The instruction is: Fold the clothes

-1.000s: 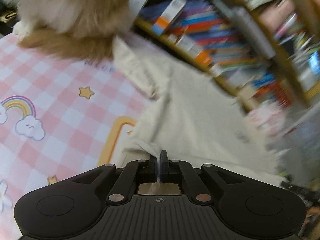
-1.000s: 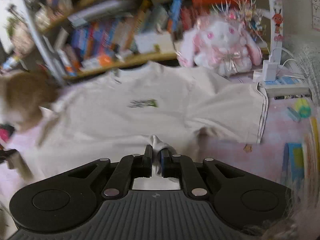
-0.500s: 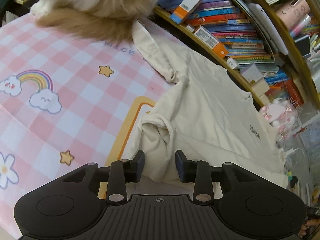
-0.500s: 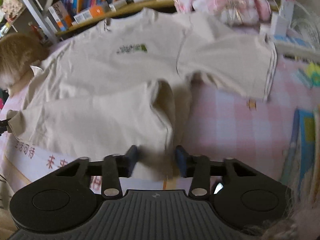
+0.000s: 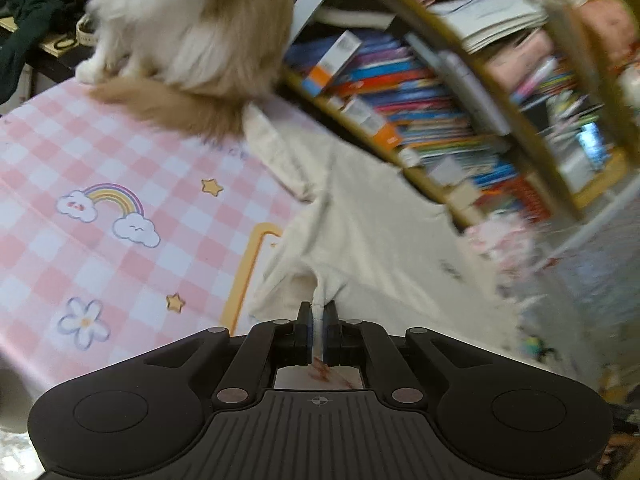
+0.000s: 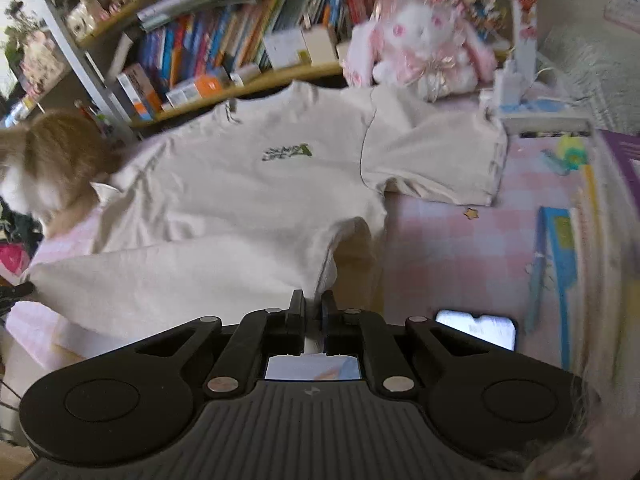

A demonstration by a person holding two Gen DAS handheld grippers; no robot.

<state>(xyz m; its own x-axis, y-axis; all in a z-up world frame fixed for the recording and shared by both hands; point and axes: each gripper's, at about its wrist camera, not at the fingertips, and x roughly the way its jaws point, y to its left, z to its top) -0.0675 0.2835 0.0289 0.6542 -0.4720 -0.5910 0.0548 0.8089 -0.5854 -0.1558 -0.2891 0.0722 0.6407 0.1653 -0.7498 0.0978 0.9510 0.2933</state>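
Landmark: cream T-shirt (image 6: 224, 200), spread flat on the pink checked mat (image 5: 120, 248), collar toward the bookshelf (image 6: 224, 40); the near hem is lifted and doubled back over the body.
Cat (image 5: 192, 32): at the shirt's left sleeve, tail lying at or on the sleeve edge – I cannot tell which. Risk: if it is on the cloth, a pull on the hem may drag the sleeve askew, or startle the animal onto the shirt.
Left gripper (image 5: 318, 332): at the shirt's near-left hem corner, jaws closed to a sliver with a thin pinch of cloth between the pads. Risk: the bite looks shallow and could slip under tension.
Right gripper (image 6: 312, 320): at the near-right hem corner, likewise clamped on a fold of fabric. Risk: unequal travel between the two hands would lay the fold crooked.
Right sleeve (image 6: 436, 156): lies outspread beside the body – likely to bunch if the hem is carried over it.
Phone (image 6: 476, 328): on the mat right of the shirt, near the right gripper; could be knocked.
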